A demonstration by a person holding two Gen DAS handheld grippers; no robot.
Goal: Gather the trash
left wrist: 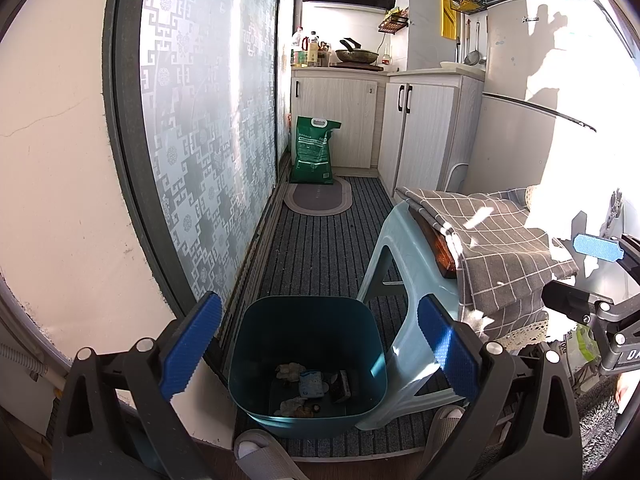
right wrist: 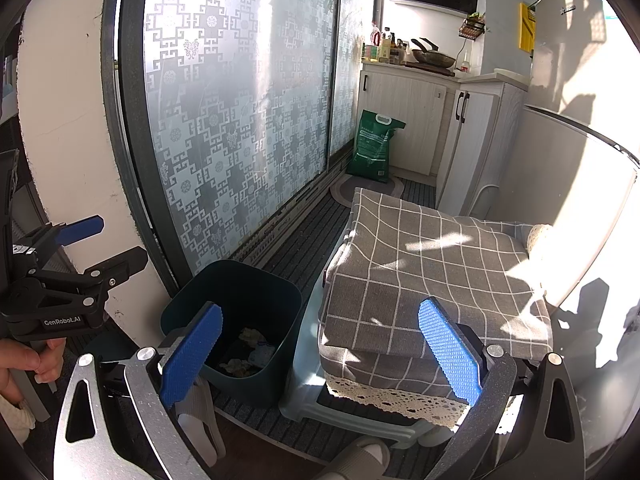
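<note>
Trash (left wrist: 310, 390) lies at the bottom of the dark teal bin (left wrist: 306, 364), which stands on the striped grey floor mat (left wrist: 320, 240) just beside the frosted sliding door (left wrist: 208, 120) and touches the pale plastic stool (left wrist: 404, 312). Crumpled paper pieces and small wrappers are visible inside. The left tool (left wrist: 320, 344) hangs above the bin with both blue pads spread wide and nothing between them. The right tool (right wrist: 320, 350) is also released and empty, over the stool, which is covered with a grey checked cloth (right wrist: 420, 272) with lace edge. A hand (right wrist: 24, 360) holds the left tool's handle. A green bag (left wrist: 314, 150) leans against the far cabinet (left wrist: 340, 116).
</note>
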